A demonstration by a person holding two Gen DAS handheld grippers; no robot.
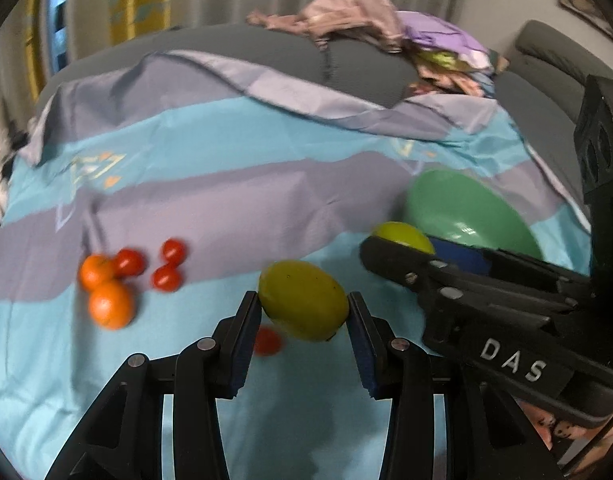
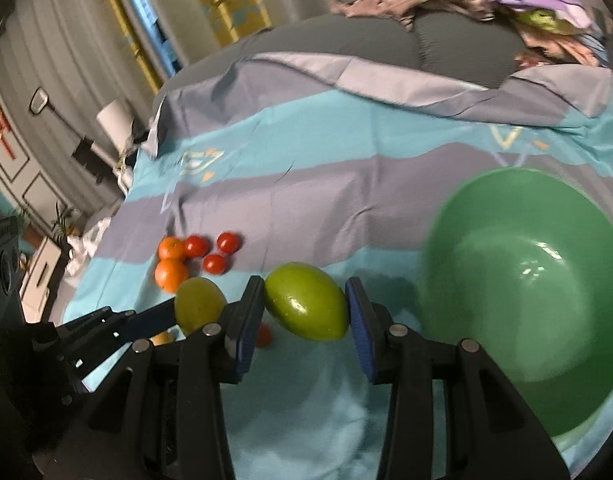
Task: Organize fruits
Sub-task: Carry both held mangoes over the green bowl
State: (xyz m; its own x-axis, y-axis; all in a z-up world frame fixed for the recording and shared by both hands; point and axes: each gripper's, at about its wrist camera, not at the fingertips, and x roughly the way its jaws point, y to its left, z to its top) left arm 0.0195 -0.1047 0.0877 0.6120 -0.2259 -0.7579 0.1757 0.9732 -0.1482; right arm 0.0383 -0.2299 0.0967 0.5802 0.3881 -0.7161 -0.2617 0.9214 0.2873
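My left gripper [image 1: 304, 306] is shut on a yellow-green fruit [image 1: 302, 300] and holds it above the blue bedsheet. My right gripper [image 2: 305, 303] is shut on a second green fruit [image 2: 306, 302], just left of the empty green bowl [image 2: 526, 300]. In the left wrist view the right gripper [image 1: 402, 240] with its fruit [image 1: 404, 234] is in front of the bowl [image 1: 466, 208]. In the right wrist view the left gripper's fruit [image 2: 199, 304] shows at the left. Two oranges [image 1: 106, 292] and three tomatoes [image 1: 166, 266] lie grouped on the sheet at left. Another red tomato [image 1: 266, 342] lies under the left gripper.
The striped blue and grey sheet [image 1: 226, 184] covers a grey sofa. A pile of clothes [image 1: 386, 36] lies at the back. Curtains and a window are behind. A small orange-yellow thing [image 2: 162, 338] lies below the left gripper in the right wrist view.
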